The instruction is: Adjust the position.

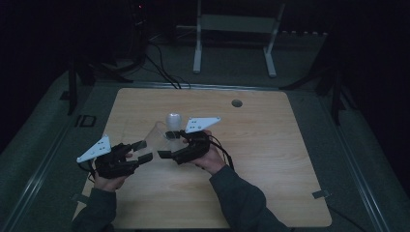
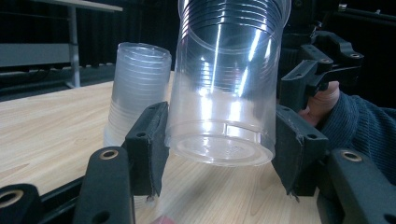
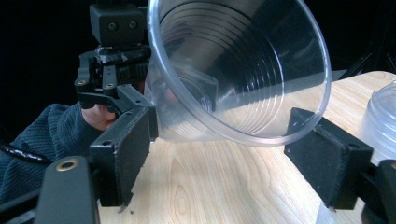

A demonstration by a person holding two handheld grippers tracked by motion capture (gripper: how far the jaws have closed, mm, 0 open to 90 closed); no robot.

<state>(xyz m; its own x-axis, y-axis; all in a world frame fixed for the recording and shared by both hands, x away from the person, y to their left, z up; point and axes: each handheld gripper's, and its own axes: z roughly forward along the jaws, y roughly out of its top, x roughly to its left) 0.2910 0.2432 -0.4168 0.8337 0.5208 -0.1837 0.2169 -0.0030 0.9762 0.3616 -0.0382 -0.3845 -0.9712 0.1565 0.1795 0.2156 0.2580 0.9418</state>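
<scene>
A clear plastic cup (image 1: 158, 136) hangs on its side above the table between my two grippers. My left gripper (image 2: 219, 149) is shut on the cup's (image 2: 226, 88) base, with a pad pressed against each side. My right gripper (image 3: 219, 140) stands around the cup's (image 3: 243, 70) wide rim. One of its pads lies against the cup wall and the other touches the rim's edge. A stack of clear cups (image 1: 173, 119) stands upside down on the table just behind, also seen as the cup stack (image 2: 137, 88) and at the edge as the cup stack (image 3: 385, 121).
The wooden table (image 1: 251, 159) has a small round hole (image 1: 236, 103) near its far edge. A white metal frame (image 1: 234, 34) stands on the floor beyond the table. The room around is dark.
</scene>
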